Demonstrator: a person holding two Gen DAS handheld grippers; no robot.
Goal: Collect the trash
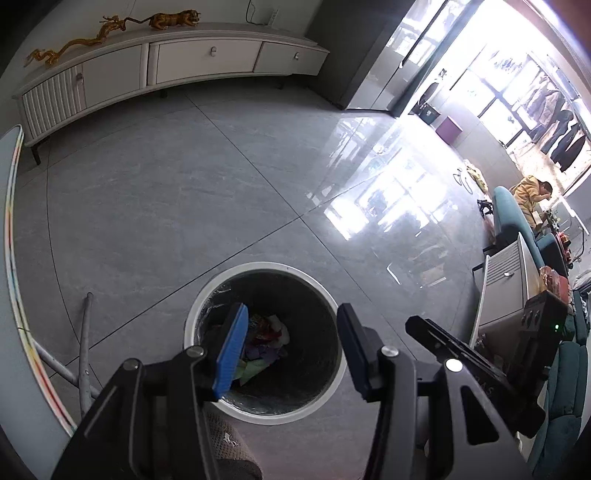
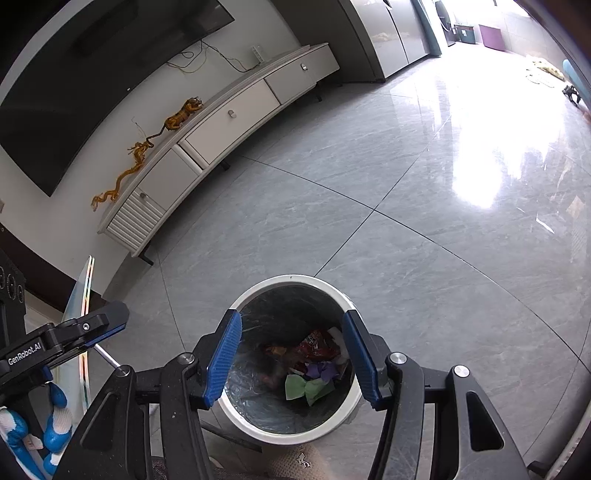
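A round white trash bin [image 1: 207, 291] with a black liner stands on the grey tiled floor; it also shows in the right wrist view [image 2: 325, 282]. Crumpled trash lies at its bottom [image 1: 269, 332]: a green paper [image 2: 306, 387], a purple scrap [image 2: 325, 371] and a red wrapper [image 2: 314, 343]. My left gripper [image 1: 291, 350] hangs open and empty above the bin's mouth. My right gripper [image 2: 291, 358] is also open and empty above the bin. The left gripper's fingers show at the left of the right wrist view [image 2: 99, 325], and the right gripper shows in the left wrist view [image 1: 461, 354].
A long white TV cabinet [image 1: 177, 62] with golden figurines [image 1: 173, 18] stands along the far wall under a television [image 2: 92, 74]. A round table edge [image 1: 11, 258] and its metal legs [image 1: 85, 354] are at the left. A teal sofa [image 1: 517, 221] and a side cabinet [image 1: 506, 295] are at the right.
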